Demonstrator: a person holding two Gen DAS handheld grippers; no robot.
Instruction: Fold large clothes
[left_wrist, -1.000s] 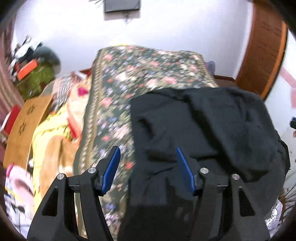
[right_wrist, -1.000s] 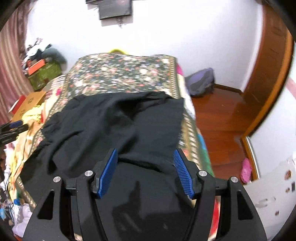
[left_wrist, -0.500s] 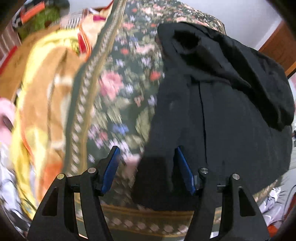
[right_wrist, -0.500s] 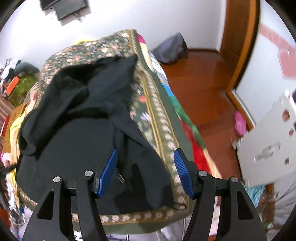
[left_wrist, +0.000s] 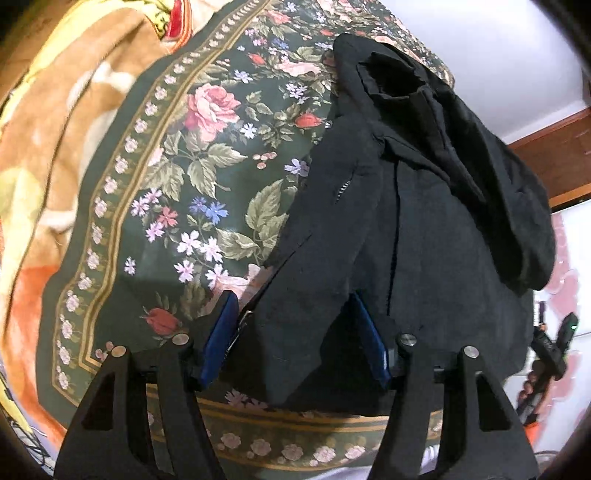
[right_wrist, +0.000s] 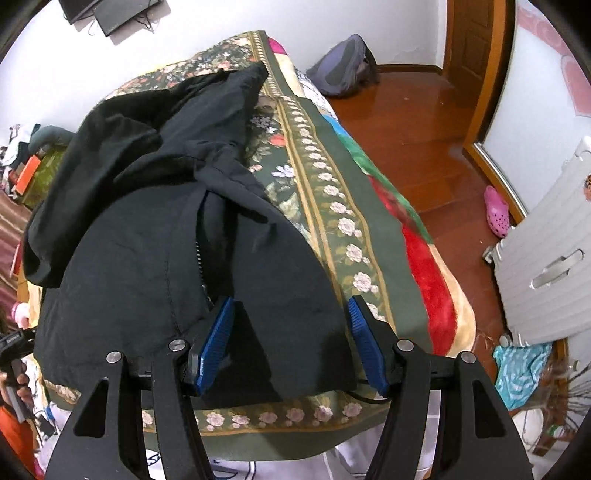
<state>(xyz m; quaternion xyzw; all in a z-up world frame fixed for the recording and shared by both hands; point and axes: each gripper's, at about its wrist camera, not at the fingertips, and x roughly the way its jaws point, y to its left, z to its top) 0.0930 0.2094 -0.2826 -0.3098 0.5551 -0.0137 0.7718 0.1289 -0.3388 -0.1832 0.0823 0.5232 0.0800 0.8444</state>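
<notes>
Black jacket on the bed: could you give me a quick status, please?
Both tongs, left and right, open, straddling the jacket's near hem. Right just narrowing. Jacket rumpled, unfolded on floral blanket. Nothing blocking.

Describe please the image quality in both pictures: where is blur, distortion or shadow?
Left wrist view: strong fisheye bending; the orange blanket at the left edge is smeared, while the floral bedspread stays fairly sharp; the black jacket loses fold detail. Right wrist view: mostly sharp, with glare on the wooden floor and dark corners around the frame.
</notes>
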